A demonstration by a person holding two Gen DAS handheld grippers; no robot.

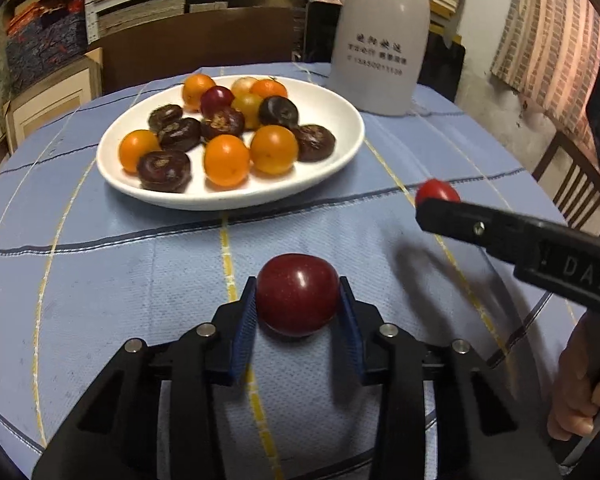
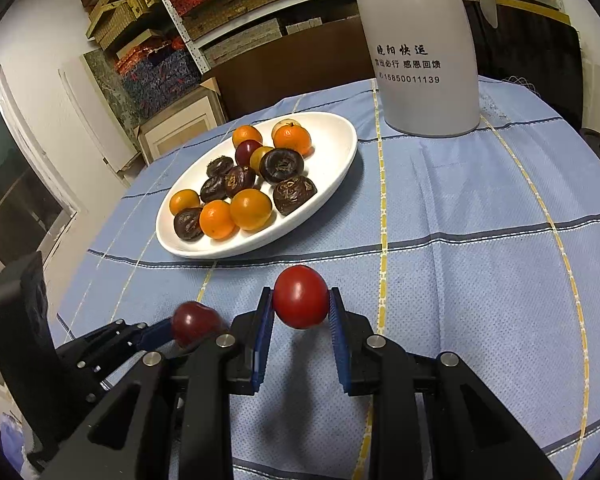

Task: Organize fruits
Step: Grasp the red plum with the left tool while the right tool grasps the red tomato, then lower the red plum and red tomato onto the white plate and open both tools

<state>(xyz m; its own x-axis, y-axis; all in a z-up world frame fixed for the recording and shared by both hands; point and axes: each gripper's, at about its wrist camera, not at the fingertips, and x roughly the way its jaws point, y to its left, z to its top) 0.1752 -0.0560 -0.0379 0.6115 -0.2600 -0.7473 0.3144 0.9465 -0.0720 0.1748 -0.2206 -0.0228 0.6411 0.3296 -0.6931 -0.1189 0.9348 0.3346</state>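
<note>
My left gripper (image 1: 298,285) is shut on a dark red round fruit (image 1: 297,295), its blue pads pressing both sides, low over the blue cloth. In the right wrist view the same fruit (image 2: 194,322) shows at lower left in the left gripper (image 2: 168,330). My right gripper (image 2: 300,293) is shut on a bright red tomato (image 2: 300,298), held above the cloth. From the left wrist view the tomato (image 1: 436,190) peeks over the right gripper (image 1: 434,210). Beyond both stands a white oval plate (image 1: 228,200) (image 2: 228,252) with several oranges, dark brown fruits and one dark red fruit.
A tall white bottle (image 1: 380,40) (image 2: 420,40) with printed text stands behind the plate to its right. The blue checked tablecloth (image 1: 100,280) covers the round table. A wooden chair (image 1: 572,184) is off the right edge. A hand (image 1: 580,392) holds the right gripper's handle.
</note>
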